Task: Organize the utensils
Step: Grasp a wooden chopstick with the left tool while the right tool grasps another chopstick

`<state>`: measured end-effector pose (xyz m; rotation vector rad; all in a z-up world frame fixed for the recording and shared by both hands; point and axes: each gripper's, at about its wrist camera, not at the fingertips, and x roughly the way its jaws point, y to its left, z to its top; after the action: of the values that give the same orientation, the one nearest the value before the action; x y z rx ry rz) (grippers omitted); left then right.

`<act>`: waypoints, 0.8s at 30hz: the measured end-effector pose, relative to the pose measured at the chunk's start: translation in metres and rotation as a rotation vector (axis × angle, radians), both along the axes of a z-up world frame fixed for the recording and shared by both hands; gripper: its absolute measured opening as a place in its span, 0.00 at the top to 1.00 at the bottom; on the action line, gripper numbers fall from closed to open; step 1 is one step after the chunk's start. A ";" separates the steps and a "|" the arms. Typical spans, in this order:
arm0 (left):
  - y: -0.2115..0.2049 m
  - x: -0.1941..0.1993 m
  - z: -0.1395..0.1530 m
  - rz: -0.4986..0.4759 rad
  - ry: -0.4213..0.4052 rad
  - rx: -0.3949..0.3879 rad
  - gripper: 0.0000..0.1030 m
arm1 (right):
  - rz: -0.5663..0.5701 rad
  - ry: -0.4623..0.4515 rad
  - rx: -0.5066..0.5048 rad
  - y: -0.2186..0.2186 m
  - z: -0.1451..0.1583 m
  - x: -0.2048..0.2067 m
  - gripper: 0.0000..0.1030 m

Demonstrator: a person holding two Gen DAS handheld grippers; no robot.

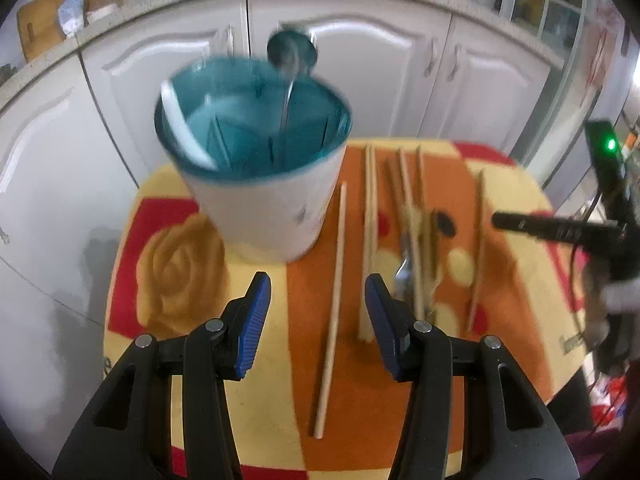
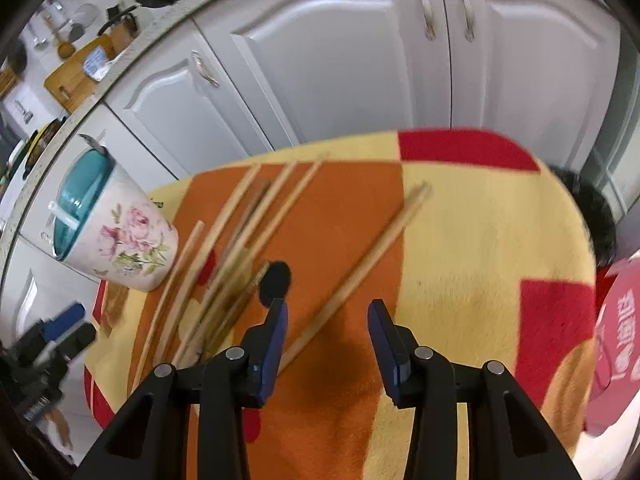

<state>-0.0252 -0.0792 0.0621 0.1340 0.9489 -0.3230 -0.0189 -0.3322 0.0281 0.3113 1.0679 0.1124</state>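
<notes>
A white utensil holder with a teal divided inside stands at the table's far left; it also shows in the right wrist view, with pink roses on its side. A metal spoon and a white utensil stand in it. Several wooden chopsticks lie loose on the cloth, with a metal fork among them. My left gripper is open and empty above the chopsticks. My right gripper is open and empty over a chopstick pair.
A small table with a red, orange and yellow cloth stands before white kitchen cabinets. The other gripper shows at the right edge of the left wrist view. A person in a pink shirt is at the right.
</notes>
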 end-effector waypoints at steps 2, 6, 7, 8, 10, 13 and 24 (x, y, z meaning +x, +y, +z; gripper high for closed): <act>0.003 0.003 -0.016 0.013 0.031 0.022 0.53 | -0.005 0.020 0.017 0.000 -0.009 0.003 0.64; 0.006 0.007 -0.041 0.033 0.088 0.054 0.53 | -0.022 0.039 0.011 0.004 -0.020 0.011 0.72; 0.006 0.008 -0.045 0.036 0.094 0.055 0.53 | -0.025 0.032 0.003 0.006 -0.020 0.012 0.74; 0.006 0.009 -0.049 0.038 0.101 0.056 0.53 | -0.021 0.032 -0.009 0.008 -0.020 0.014 0.75; 0.006 0.009 -0.052 0.034 0.105 0.033 0.53 | -0.009 0.023 -0.053 0.014 -0.021 0.019 0.83; 0.002 0.011 -0.058 0.036 0.123 0.036 0.55 | 0.024 0.014 -0.079 0.020 -0.020 0.019 0.86; 0.003 -0.001 -0.052 -0.077 0.244 -0.053 0.96 | 0.107 0.081 0.056 0.007 -0.023 -0.028 0.94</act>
<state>-0.0266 -0.0765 0.0098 0.0843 1.1770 -0.4422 -0.0465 -0.3255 0.0049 0.3113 1.1637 0.2271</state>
